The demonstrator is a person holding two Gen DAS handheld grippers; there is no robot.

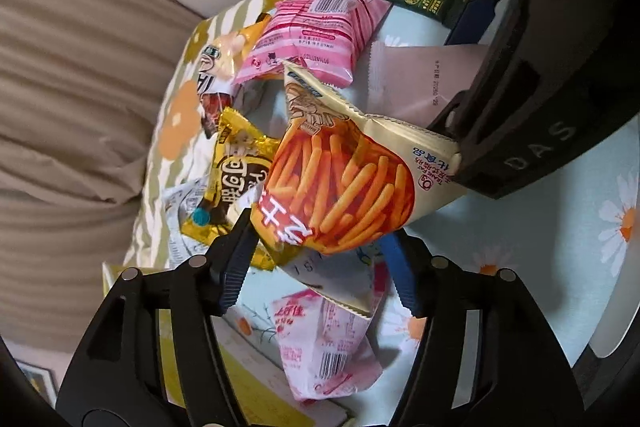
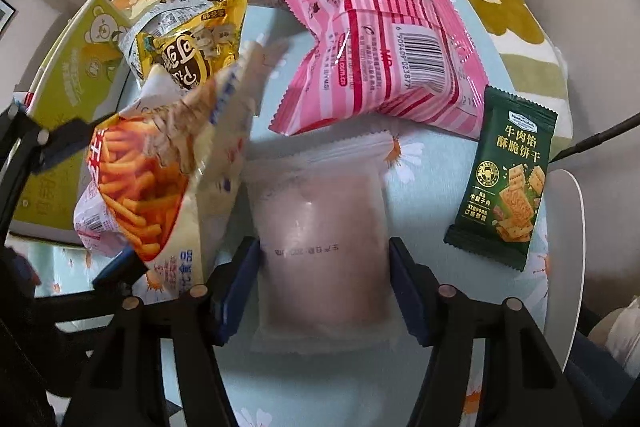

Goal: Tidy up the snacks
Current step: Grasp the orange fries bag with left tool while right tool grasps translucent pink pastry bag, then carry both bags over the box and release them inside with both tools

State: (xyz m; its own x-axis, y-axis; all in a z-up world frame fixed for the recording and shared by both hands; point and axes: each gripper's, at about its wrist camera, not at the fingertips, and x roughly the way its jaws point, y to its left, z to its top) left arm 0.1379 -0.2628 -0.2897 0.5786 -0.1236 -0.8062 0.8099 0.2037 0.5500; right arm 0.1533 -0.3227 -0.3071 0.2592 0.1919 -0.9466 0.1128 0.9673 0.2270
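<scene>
Straddling the pale pink packet (image 2: 320,223), the right gripper (image 2: 322,291) has its blue pads at the packet's two long sides, apparently clamped on it; the packet lies flat on the worktop (image 2: 420,379), long axis running straight out from the gripper. Left of the packet, the fries bag (image 1: 336,187) hangs tilted between the parted, non-pressing fingers of the left gripper (image 1: 320,267). Beyond the packet lie the striped pink bag (image 2: 384,59) and, at right, the green biscuit pack (image 2: 508,183); open worktop remains nearer than it.

Fries bag (image 1: 340,183): cream-orange, tilted, raised off the floral cloth (image 2: 400,163). Frosted pinkish pouch (image 2: 324,227) flat on cloth; pink striped pack (image 2: 384,55) behind.
</scene>
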